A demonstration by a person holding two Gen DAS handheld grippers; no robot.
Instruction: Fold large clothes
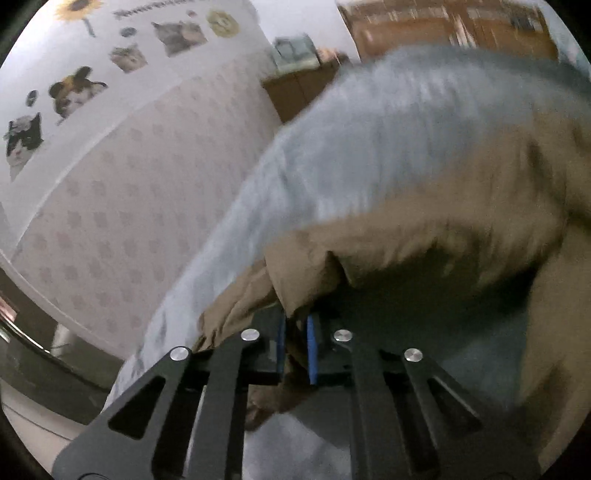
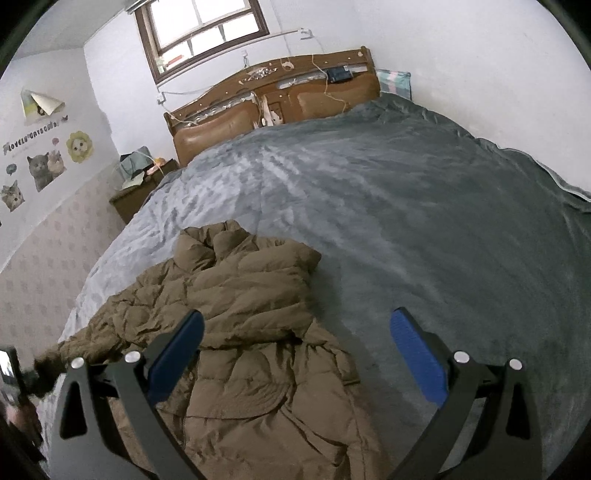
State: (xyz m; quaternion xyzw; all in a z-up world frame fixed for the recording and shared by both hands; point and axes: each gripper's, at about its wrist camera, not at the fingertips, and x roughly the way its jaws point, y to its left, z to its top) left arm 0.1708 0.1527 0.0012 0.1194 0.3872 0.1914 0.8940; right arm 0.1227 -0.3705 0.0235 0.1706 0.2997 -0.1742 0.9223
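A brown quilted puffer jacket (image 2: 255,325) lies crumpled on a bed covered by a grey plush blanket (image 2: 424,206). Its padded panels are creased and puffy, the stand-up collar (image 2: 214,240) is bunched at the end nearest the wooden headboard (image 2: 273,99), and one sleeve (image 2: 96,339) stretches out toward the left edge of the bed. The body of the jacket runs down toward the near edge, under and between the right tool's arms.

The right tool (image 2: 297,354) hovers above the jacket with its two blue-padded fingers (image 2: 417,358) spread wide apart, gripping nothing. The left finger is over the jacket's middle; the right finger is over bare blanket, just beside the jacket's right edge.

In the left wrist view, the left tool (image 1: 295,345) has its blue pads drawn close together with a fold of the brown jacket (image 1: 424,236) pinched between them. The fabric rises from the pads and drapes up and to the right in a blurred mass, with the grey blanket (image 1: 369,129) behind it. In the right wrist view, the end of the outstretched sleeve meets a dark blurred shape at the far left edge, where the left tool appears to be, though it is too blurred to make out.

Cat and sunflower stickers (image 2: 44,166) decorate the wall at left, above patterned wallpaper (image 1: 122,206), and a window (image 2: 203,29) sits above the headboard.
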